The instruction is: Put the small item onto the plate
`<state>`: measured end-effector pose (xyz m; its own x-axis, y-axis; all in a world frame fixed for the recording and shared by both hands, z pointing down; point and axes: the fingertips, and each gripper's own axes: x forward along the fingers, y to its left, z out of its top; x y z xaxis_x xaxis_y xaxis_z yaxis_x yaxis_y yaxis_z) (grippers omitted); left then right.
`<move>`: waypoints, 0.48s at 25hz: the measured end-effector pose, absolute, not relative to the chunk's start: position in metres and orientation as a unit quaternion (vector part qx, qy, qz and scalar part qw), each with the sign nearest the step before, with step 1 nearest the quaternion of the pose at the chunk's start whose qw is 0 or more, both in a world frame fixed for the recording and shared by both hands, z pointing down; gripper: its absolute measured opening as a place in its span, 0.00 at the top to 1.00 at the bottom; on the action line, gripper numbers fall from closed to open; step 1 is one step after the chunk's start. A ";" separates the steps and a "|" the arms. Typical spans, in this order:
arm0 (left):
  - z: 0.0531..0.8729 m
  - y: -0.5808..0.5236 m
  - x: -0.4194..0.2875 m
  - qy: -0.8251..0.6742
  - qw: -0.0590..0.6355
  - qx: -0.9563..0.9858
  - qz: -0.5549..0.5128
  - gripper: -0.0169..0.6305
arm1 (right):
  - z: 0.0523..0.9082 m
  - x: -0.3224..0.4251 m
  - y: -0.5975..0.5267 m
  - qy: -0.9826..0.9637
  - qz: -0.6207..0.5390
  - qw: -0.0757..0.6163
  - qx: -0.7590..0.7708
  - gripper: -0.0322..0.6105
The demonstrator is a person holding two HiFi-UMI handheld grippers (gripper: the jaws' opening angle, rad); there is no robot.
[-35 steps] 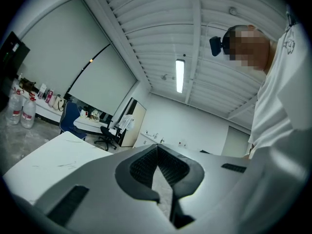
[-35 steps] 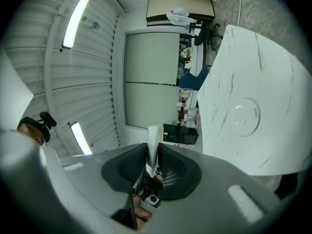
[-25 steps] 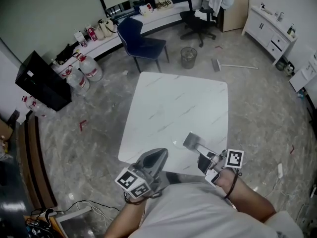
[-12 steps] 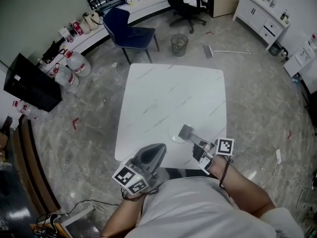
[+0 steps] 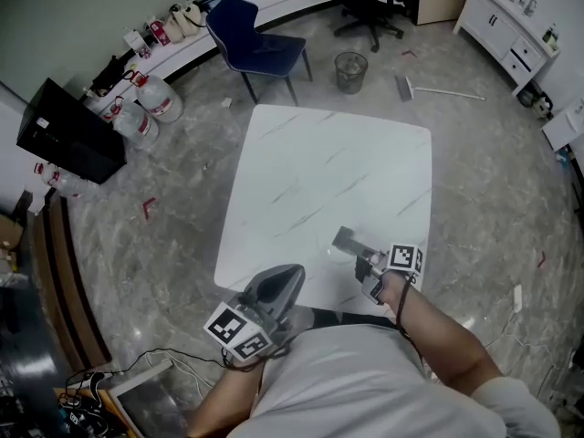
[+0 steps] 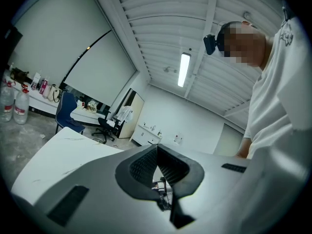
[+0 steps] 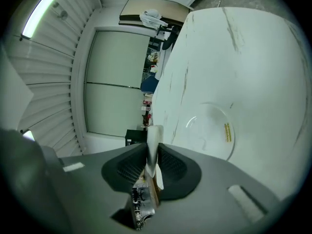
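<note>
A clear glass plate (image 7: 209,130) with a small yellow sticker lies on the white marble table (image 5: 319,172), close to its near edge. In the head view the plate (image 5: 330,252) is only a faint ring. My right gripper (image 7: 152,147) is shut on a thin, pale, flat small item (image 7: 154,139) that sticks out past the pads. It hovers just beside and above the plate, as the head view of the right gripper (image 5: 345,240) also shows. My left gripper (image 5: 274,292) is held off the table's near corner, tilted upward, jaws together with nothing between them.
A blue chair (image 5: 260,48) and a wire bin (image 5: 350,69) stand on the floor beyond the table's far edge. A black cabinet (image 5: 68,130) and water jugs are at the left. The person's body crowds the near edge.
The head camera has shifted a little. The right gripper, still holding the item, has edged slightly closer to the plate. The left gripper stays where it was.
</note>
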<state>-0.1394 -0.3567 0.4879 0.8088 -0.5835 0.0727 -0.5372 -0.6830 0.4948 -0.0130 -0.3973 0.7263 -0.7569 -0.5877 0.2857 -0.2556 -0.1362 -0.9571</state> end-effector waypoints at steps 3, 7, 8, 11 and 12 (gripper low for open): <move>0.493 -0.361 -0.134 -0.308 0.261 0.914 -0.040 0.97 | 0.748 -0.014 -0.404 0.639 -0.687 0.108 -0.330 0.84; 0.502 -0.366 -0.125 -0.305 0.268 0.913 -0.035 0.97 | 0.775 -0.014 -0.407 0.630 -0.696 0.082 -0.336 0.84; 0.503 -0.366 -0.124 -0.304 0.270 0.913 -0.034 0.97 | 0.780 -0.015 -0.407 0.626 -0.699 0.078 -0.337 0.84; 0.506 -0.366 -0.121 -0.304 0.277 0.911 -0.034 0.97 | 0.792 -0.017 -0.410 0.620 -0.703 0.067 -0.343 0.84; 0.508 -0.366 -0.121 -0.305 0.279 0.910 -0.034 0.97 | 0.796 -0.018 -0.412 0.619 -0.703 0.065 -0.345 0.84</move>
<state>-0.1210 -0.3658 0.5082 0.8120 -0.5736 0.1078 -0.5353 -0.6583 0.5292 -0.0184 -0.4121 0.7962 -0.7538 -0.5176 0.4048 -0.3362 -0.2255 -0.9144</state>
